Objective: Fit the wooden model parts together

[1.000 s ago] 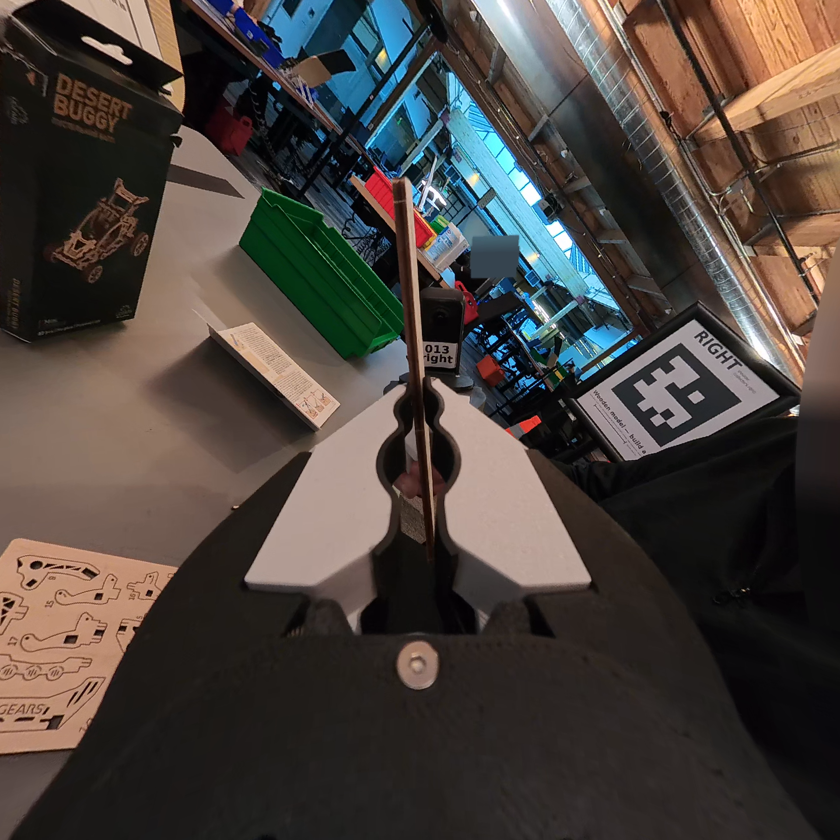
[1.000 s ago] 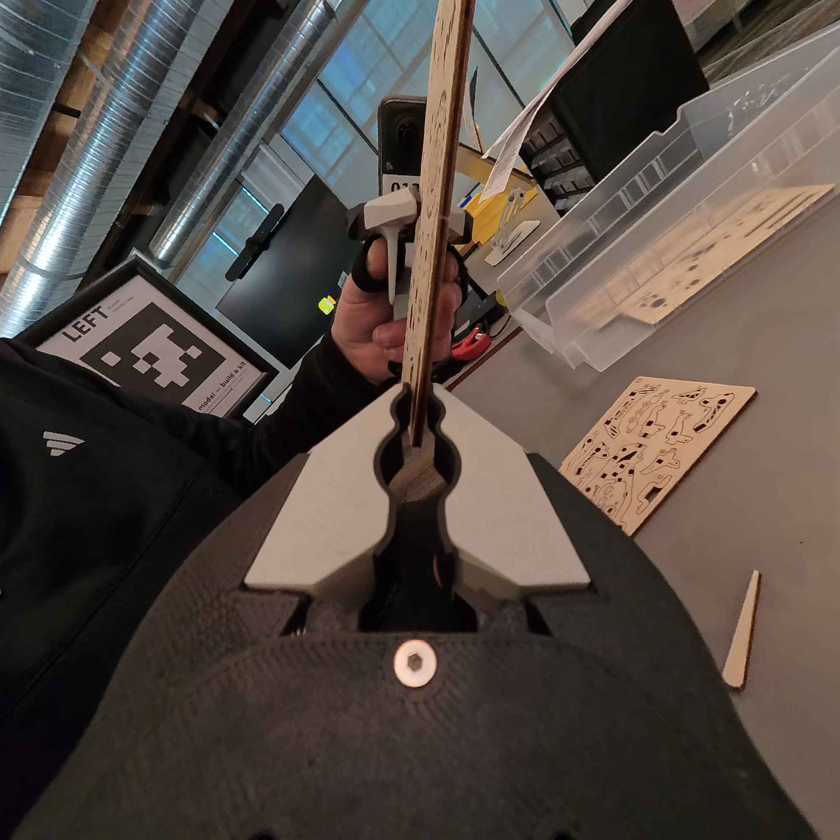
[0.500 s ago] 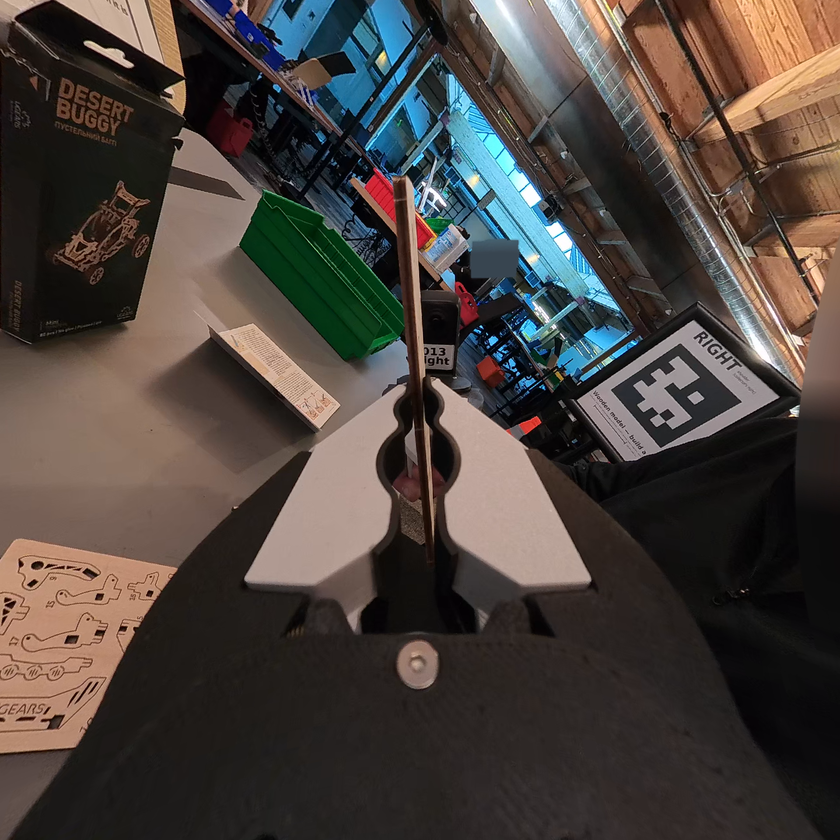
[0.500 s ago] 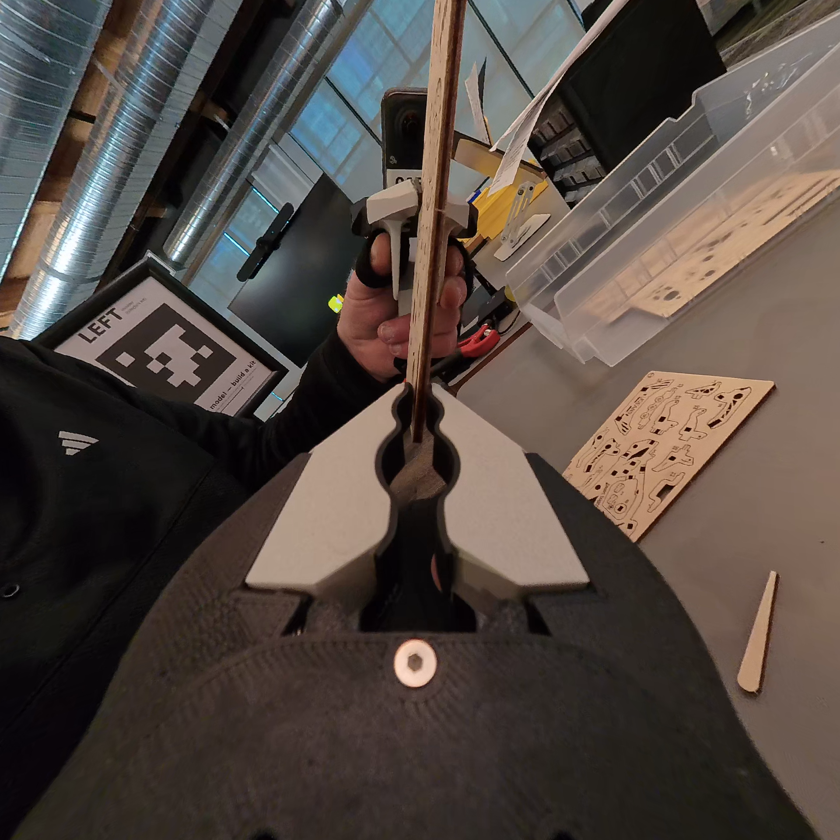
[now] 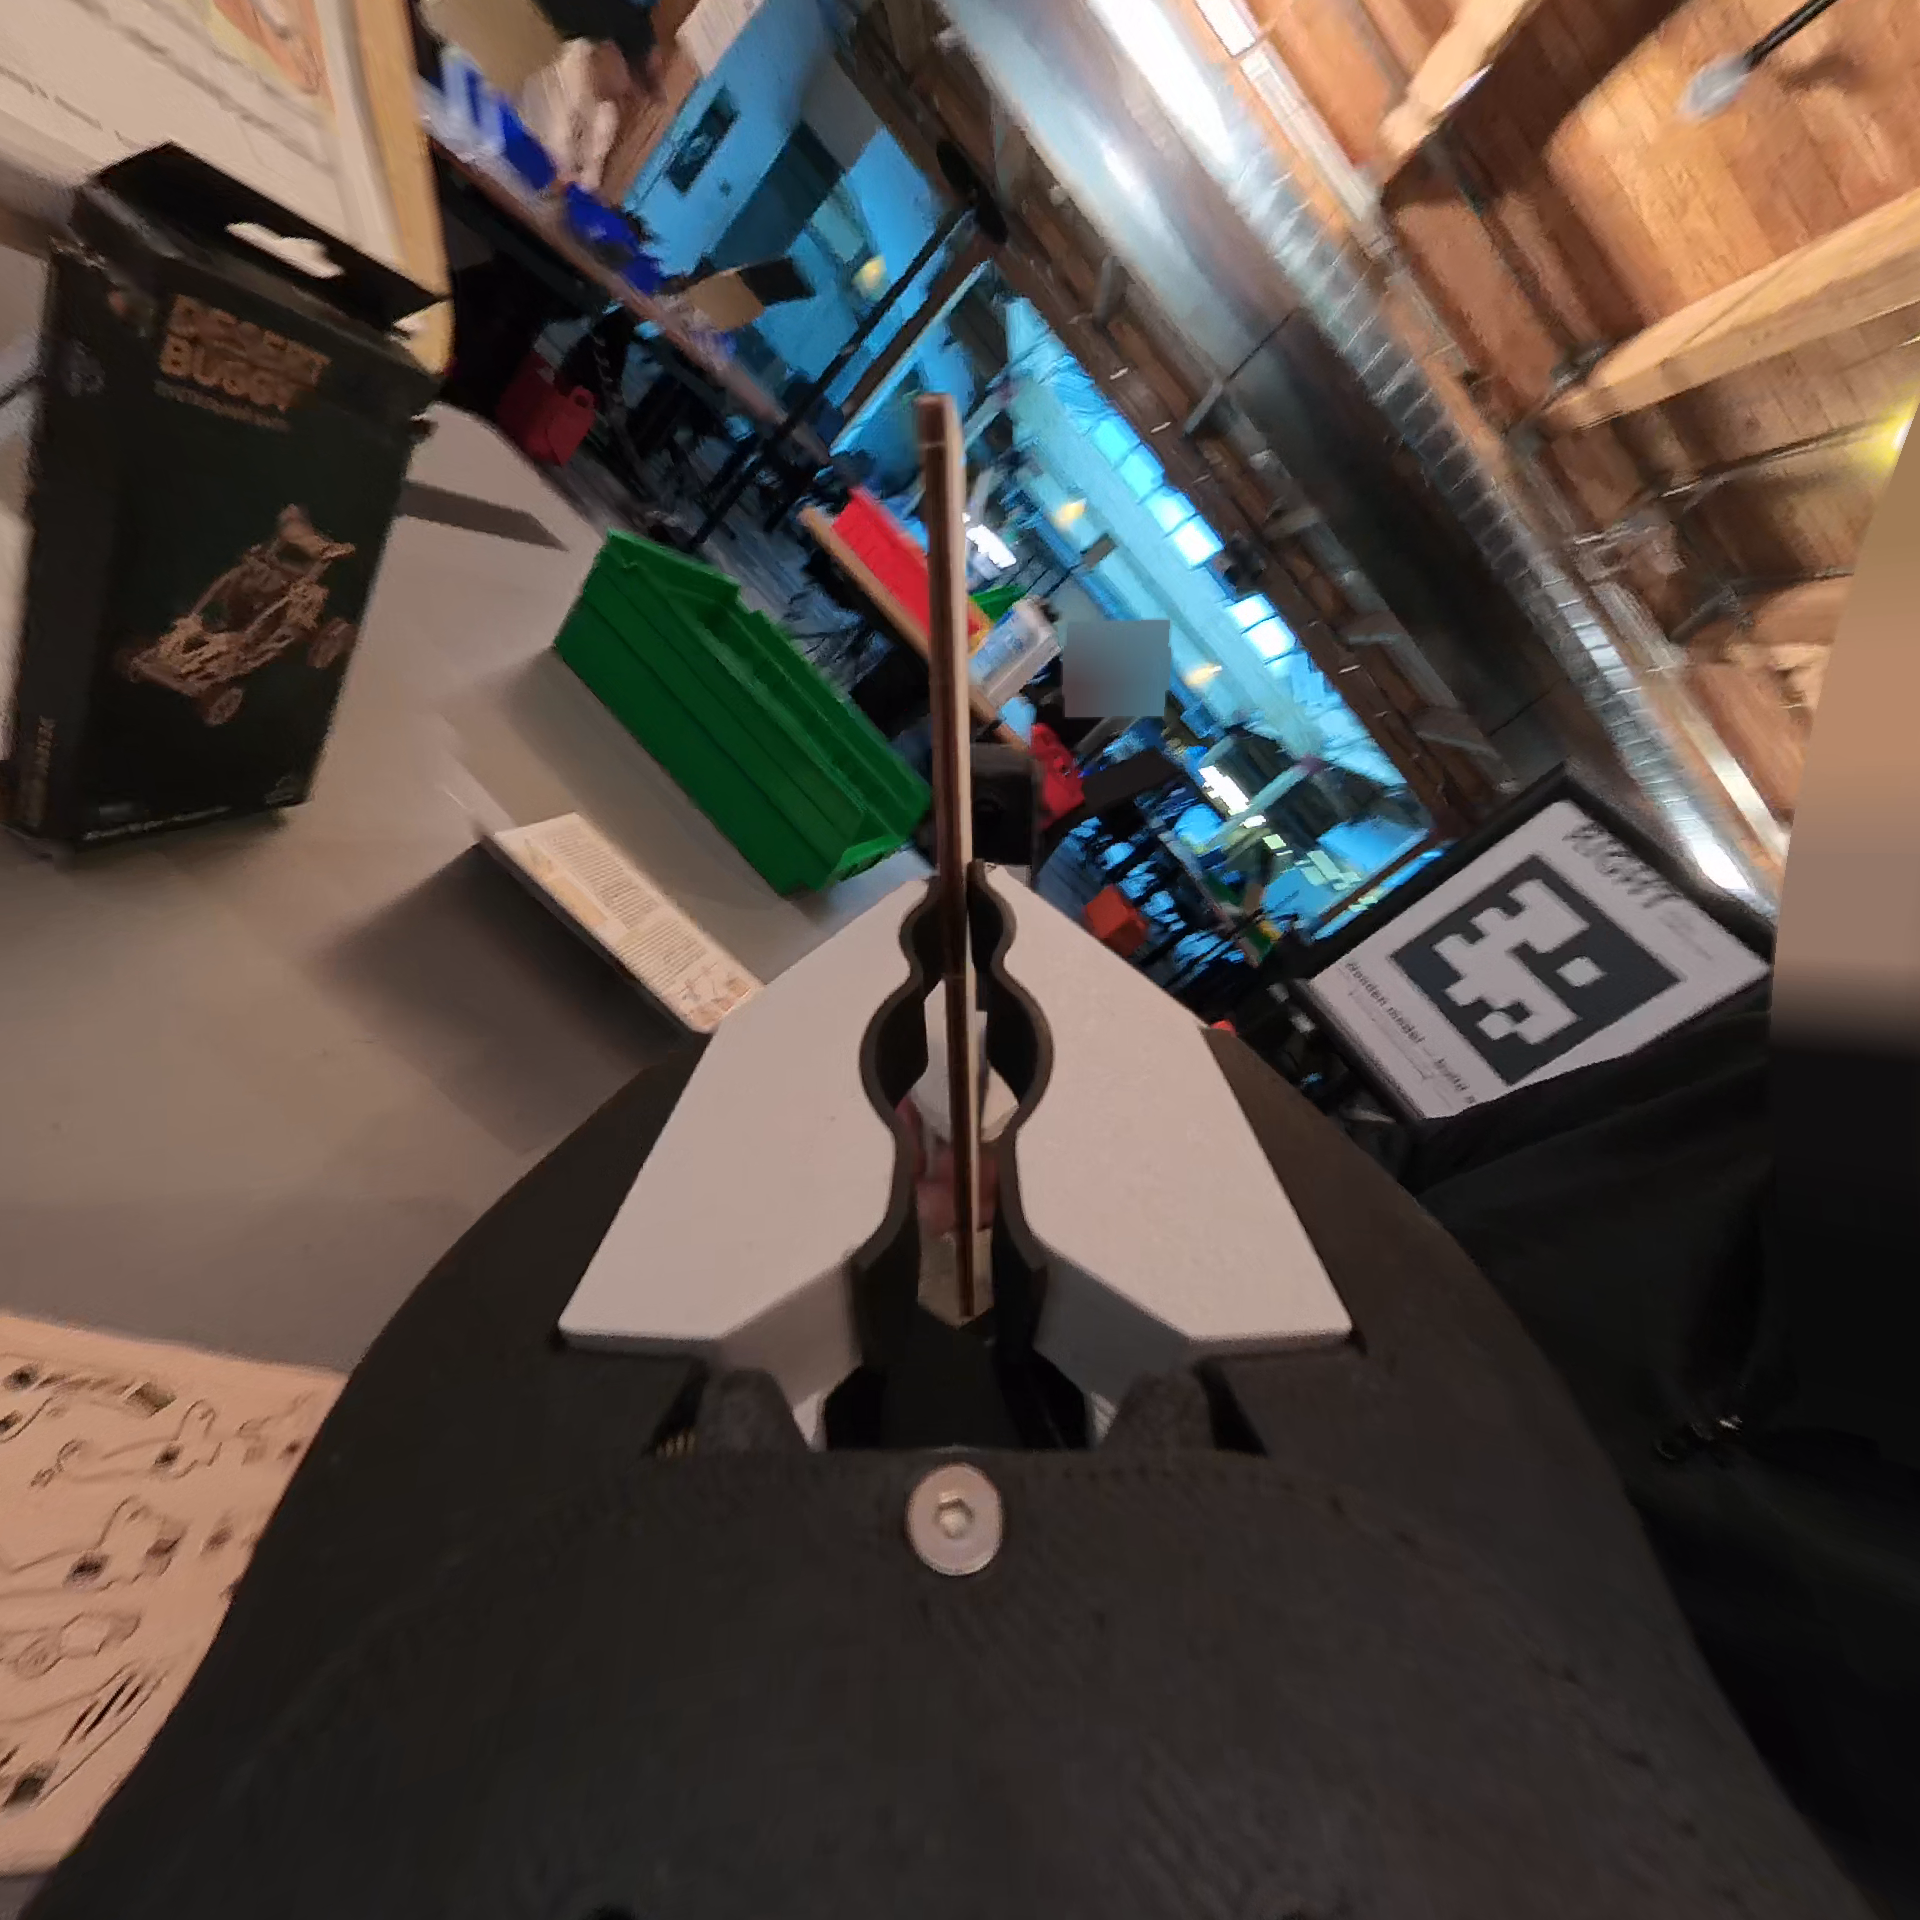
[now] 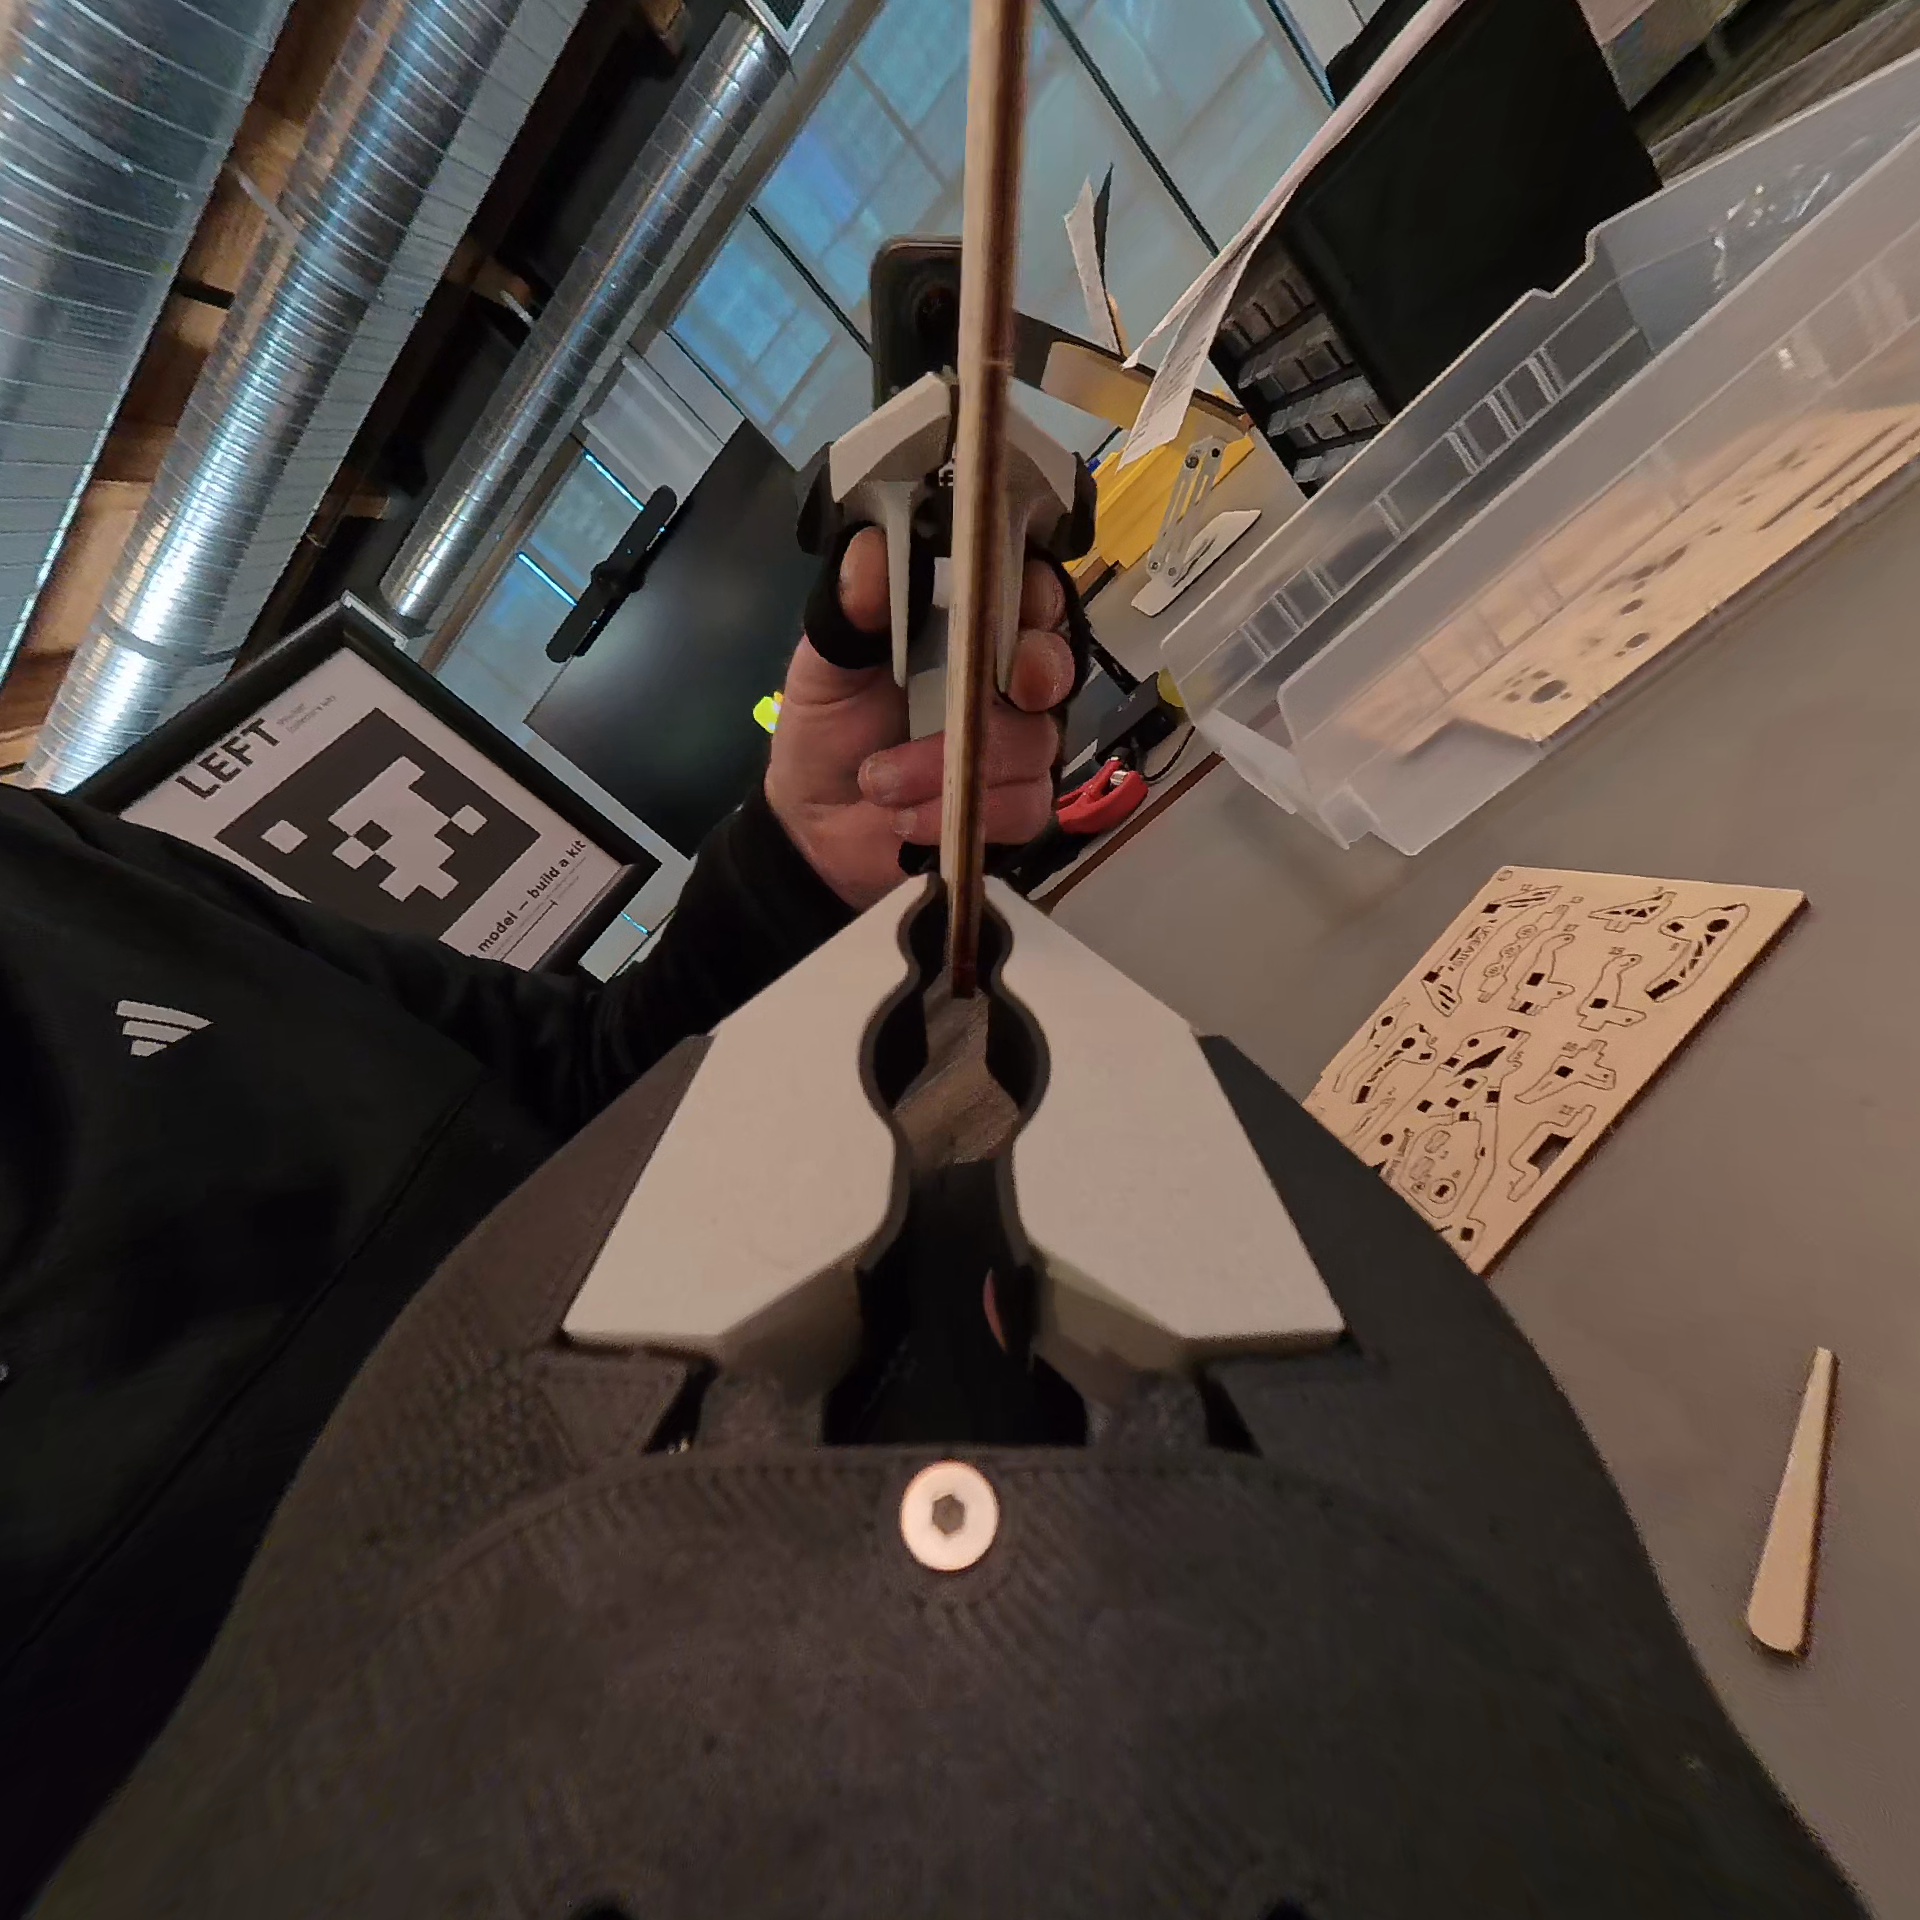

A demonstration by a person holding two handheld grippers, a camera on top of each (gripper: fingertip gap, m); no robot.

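Observation:
A thin wooden parts sheet (image 5: pixel 940 623) stands edge-on between my two grippers. My left gripper (image 5: pixel 951 883) is shut on the wooden sheet, which runs down between its fingers and up past their tips. My right gripper (image 6: pixel 956 894) is shut on the same sheet (image 6: pixel 982 312) at its near end. In the right wrist view the left gripper (image 6: pixel 956 416), held by a hand, clamps the sheet farther up. Both grippers hold the sheet above the grey table (image 6: pixel 1558 1351).
A black kit box (image 5: pixel 197 520), a green bin (image 5: pixel 727 727) and an instruction booklet (image 5: pixel 623 914) stand to the left. A flat parts sheet (image 6: pixel 1538 1049), a loose wooden sliver (image 6: pixel 1792 1517) and a clear plastic bin (image 6: pixel 1558 468) are to the right. Spacing between my two grippers at the tips: around 9 cm. The right tips stand about 20 cm off the loose wooden sliver (image 6: pixel 1792 1517).
My right gripper's fingers have closed a little tighter on the sheet, which has turned fully edge-on in that view. The left wrist view has shifted and is blurred; its grip holds.

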